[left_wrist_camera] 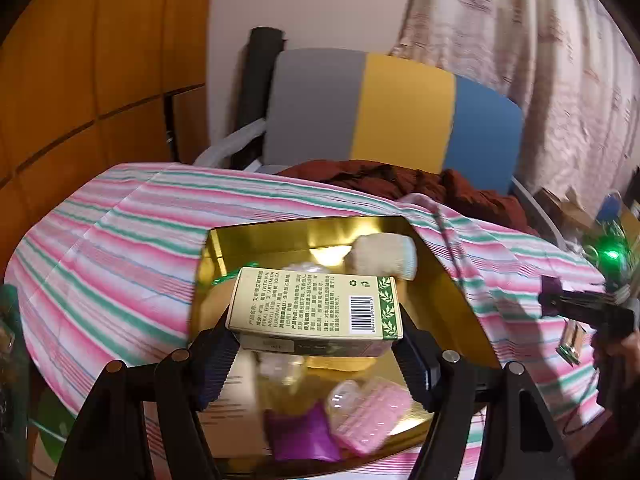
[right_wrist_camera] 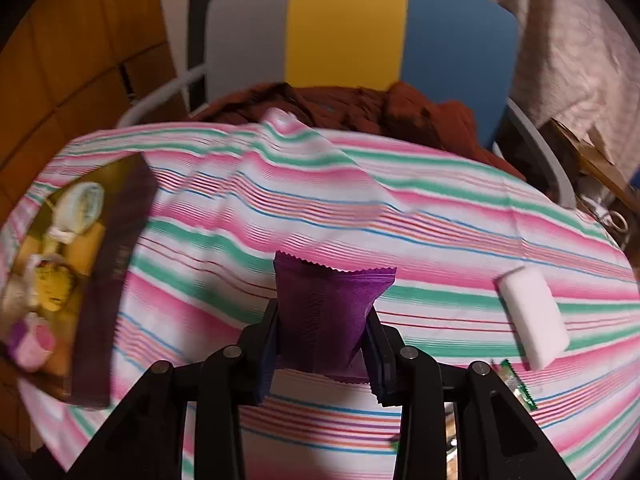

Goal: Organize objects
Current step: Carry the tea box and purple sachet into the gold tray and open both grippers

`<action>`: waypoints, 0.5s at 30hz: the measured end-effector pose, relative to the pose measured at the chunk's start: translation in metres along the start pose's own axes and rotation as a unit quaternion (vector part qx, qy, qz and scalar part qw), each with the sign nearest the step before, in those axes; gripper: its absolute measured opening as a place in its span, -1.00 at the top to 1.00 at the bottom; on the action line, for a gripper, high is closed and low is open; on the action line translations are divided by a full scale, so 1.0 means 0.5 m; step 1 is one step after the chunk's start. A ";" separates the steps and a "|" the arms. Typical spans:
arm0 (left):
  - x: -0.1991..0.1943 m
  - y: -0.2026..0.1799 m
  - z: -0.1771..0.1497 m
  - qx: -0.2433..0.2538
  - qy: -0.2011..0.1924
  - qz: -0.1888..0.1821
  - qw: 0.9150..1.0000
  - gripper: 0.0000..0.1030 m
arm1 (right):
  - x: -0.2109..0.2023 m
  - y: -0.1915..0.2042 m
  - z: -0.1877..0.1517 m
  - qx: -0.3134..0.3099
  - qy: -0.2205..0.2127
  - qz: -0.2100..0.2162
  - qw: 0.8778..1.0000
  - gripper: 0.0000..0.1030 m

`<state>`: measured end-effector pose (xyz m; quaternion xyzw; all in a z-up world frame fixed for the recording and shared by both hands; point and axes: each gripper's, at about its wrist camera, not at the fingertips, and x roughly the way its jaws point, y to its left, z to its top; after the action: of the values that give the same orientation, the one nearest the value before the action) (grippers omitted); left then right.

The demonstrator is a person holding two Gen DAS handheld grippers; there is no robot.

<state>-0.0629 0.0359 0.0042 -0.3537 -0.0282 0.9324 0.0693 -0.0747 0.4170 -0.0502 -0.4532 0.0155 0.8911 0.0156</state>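
Covering the table, striped cloth (right_wrist_camera: 400, 220); left tongs (left_wrist_camera: 316, 340) gripping box (left_wrist_camera: 316, 308), right tongs (right_wrist_camera: 324, 340) gripping purple packet (right_wrist_camera: 328, 312).

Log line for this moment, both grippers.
left gripper: shut on green box, above gold tray | right gripper: shut on purple packet, above striped cloth | white block: on cloth
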 end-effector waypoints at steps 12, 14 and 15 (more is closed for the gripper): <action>0.050 0.033 0.012 -0.028 0.025 -0.025 0.999 -0.42 | -0.079 0.224 0.013 -0.045 -0.030 0.104 0.993 0.22; 0.053 0.032 0.020 -0.026 0.020 -0.024 0.999 -0.42 | -0.080 0.271 0.016 -0.055 -0.028 0.114 0.992 0.22; 0.056 0.031 0.025 -0.023 0.016 -0.024 0.999 -0.42 | -0.079 0.292 0.017 -0.061 -0.026 0.120 0.991 0.22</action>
<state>-0.0936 0.0247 -0.0066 -0.3695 -0.0566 0.9237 0.0836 -0.0644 0.2712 -0.0115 -0.4247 0.0152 0.8974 -0.1183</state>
